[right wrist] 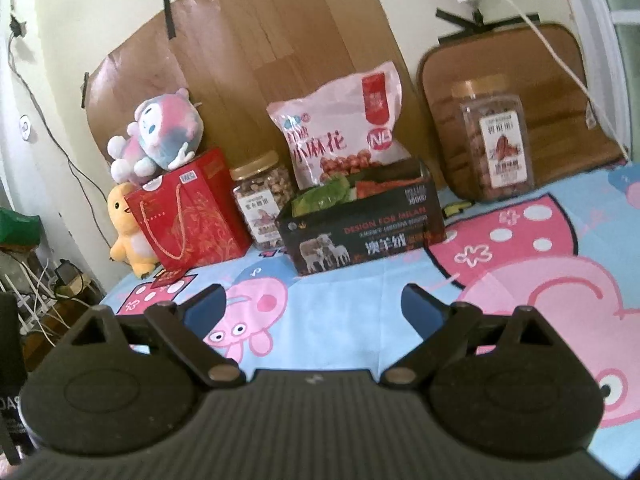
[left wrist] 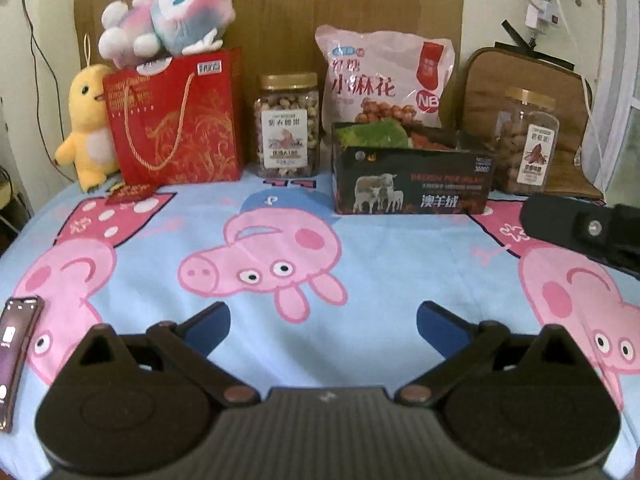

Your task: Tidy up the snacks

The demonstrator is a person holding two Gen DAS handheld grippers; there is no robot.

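A black box with green and red snack packs inside stands at the back of the bed. A pink snack bag leans behind it. A gold-lidded nut jar stands to its left, another jar to its right. My left gripper is open and empty, low over the sheet in front of the box. My right gripper is open and empty; its body shows at the right edge of the left wrist view.
A red gift bag with a plush toy on top stands at back left, beside a yellow plush chick. A brown cushion leans at back right. A phone lies at left.
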